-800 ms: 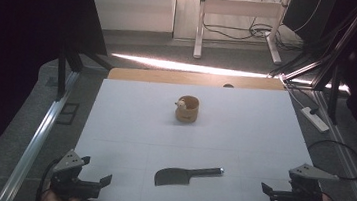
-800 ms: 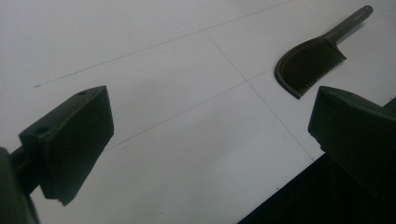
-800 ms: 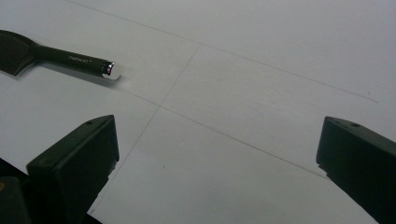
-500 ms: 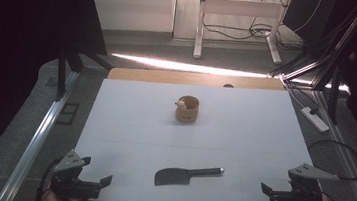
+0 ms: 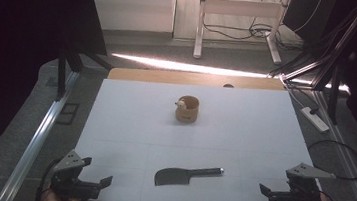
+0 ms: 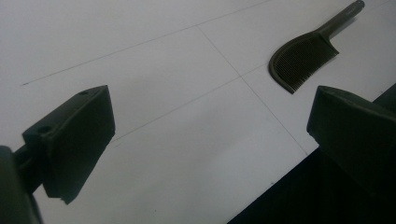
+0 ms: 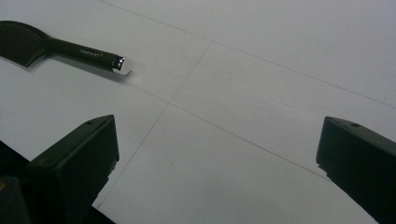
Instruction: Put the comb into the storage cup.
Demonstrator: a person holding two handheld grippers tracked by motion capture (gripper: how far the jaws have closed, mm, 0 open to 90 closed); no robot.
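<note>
My left gripper (image 5: 100, 181) sits at the near left corner of the table (image 5: 129, 115), jaws apart with nothing between them. I count one comb (image 5: 186, 174), lying flat near the front edge, about midway between my two grippers and touching neither. One small wooden cup (image 5: 187, 109) stands farther back, near the middle. My right gripper (image 5: 265, 190) sits at the near right, jaws wide apart and empty.
</note>
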